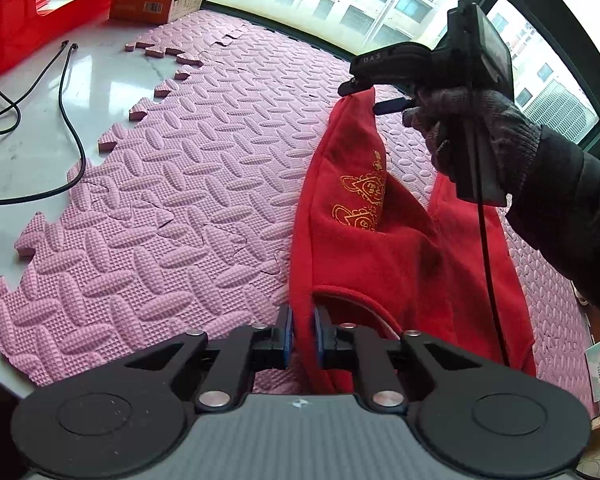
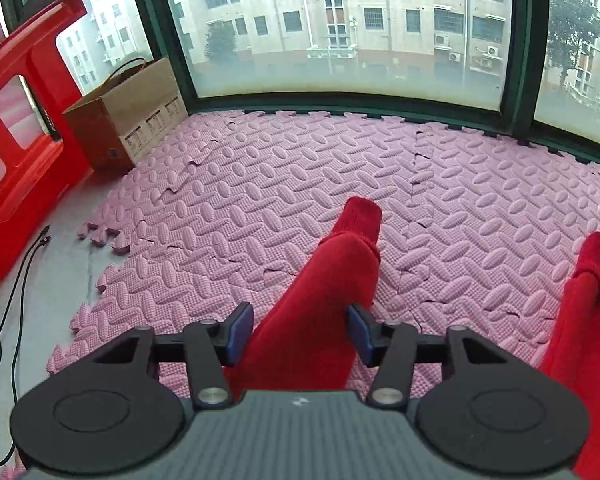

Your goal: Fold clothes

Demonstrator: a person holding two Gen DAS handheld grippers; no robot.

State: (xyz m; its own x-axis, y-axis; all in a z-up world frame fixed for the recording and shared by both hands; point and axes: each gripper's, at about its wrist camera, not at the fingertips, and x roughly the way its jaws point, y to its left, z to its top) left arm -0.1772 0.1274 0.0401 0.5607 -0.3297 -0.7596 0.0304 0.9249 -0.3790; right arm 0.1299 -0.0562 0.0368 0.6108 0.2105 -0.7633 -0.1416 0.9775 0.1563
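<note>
While the red fleece garment is pinched by the left claw, it hangs lengthwise. Its upper corner looks caught at the right claw, whose jaws are spread wide around a red sleeve.

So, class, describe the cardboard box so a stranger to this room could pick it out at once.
Start at the big window and drop to the pink foam mat below it. At the mat's far left corner the cardboard box stands by the glass. It is plain brown with printed labels, unlike the glossy red plastic frame beside it.

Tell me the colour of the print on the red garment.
Gold, an ornamental motif on the red garment; it shows best in the left wrist view.
</note>
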